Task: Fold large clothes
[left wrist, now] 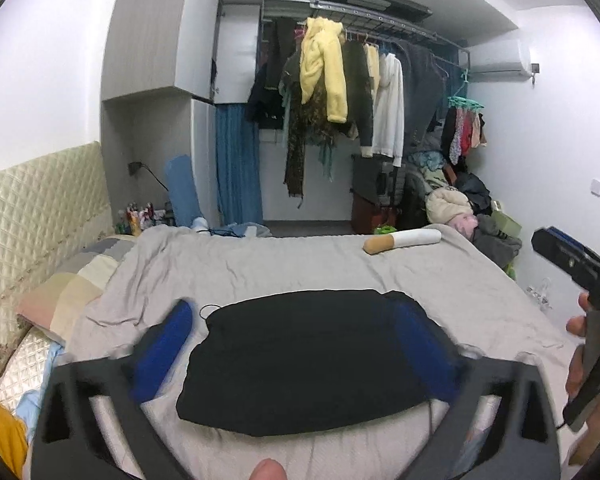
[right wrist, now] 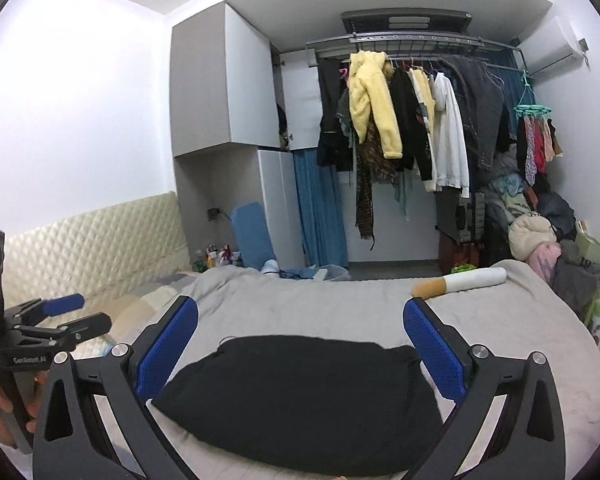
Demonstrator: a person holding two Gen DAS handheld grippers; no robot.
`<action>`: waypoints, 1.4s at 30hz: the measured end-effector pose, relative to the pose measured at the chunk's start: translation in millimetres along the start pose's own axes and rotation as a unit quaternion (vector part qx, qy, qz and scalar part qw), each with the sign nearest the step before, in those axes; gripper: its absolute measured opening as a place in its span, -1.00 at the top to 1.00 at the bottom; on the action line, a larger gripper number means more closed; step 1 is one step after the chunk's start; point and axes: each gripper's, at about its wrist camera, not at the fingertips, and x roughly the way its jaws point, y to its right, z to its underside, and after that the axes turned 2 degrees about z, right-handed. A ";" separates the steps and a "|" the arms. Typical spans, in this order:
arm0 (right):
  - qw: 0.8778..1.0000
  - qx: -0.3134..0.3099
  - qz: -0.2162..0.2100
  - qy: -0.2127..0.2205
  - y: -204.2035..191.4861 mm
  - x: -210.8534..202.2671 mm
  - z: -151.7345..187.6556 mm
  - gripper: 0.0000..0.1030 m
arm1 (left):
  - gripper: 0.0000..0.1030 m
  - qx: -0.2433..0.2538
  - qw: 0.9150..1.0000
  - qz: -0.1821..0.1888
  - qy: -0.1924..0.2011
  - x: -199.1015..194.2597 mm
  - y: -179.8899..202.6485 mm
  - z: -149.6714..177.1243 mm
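Apparently the folding was close to finished: the black garment [left wrist: 300, 364] lay on the bed [left wrist: 292, 268] as one compact, rounded-off bundle, edges tucked in, with only a thin loop of cord poking out at its far left corner. No loose sleeve or hem showed in either wrist view, so I judged that little remained beyond perhaps squaring it up or setting it aside; whether more clothes waited to be folded could not be told, though a heap of garments [right wrist: 540, 232] sat by the far wall and others hung on the clothes rail [right wrist: 412, 56]

Both tools were clear of the cloth. The left gripper [left wrist: 300, 344] had its jaws spread wide, nothing between the blue pads [left wrist: 164, 352], and the bundle lay below and ahead of them, centred in the gap but untouched. The right gripper [right wrist: 300, 344] likewise stood with jaws wide and empty, raised over the near edge of the bundle, which lay framed between its fingers and apart from them. A cigarette-shaped pillow [left wrist: 402, 240] rested well beyond the bundle near the bed's far edge
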 end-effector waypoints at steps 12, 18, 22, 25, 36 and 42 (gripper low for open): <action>0.999 -0.006 -0.004 -0.033 -31.4 -16.9 60.4 -1.00 | -0.99 -0.003 1.000 -0.006 -0.021 -9.4 14.6 53.7; 0.998 0.004 0.011 -0.056 -32.0 -20.9 84.8 -1.00 | -0.99 -0.012 0.999 -0.026 -0.037 -5.2 12.0 78.0; 0.997 0.013 0.025 -0.072 -28.8 -20.0 100.0 -1.00 | -0.99 -0.018 0.998 -0.039 -0.054 2.2 10.0 94.0; 0.996 0.017 0.032 -0.086 -28.3 -18.1 113.3 -1.00 | -0.99 -0.022 0.997 -0.040 -0.068 9.6 7.6 104.4; 0.989 0.018 0.054 -0.136 -23.3 -12.3 152.2 -1.00 | -0.99 -0.031 0.991 -0.076 -0.110 37.1 -1.3 135.4; 0.988 0.030 0.063 -0.141 -16.3 -14.3 159.2 -1.00 | -0.99 -0.025 0.991 -0.071 -0.107 34.7 -0.1 138.0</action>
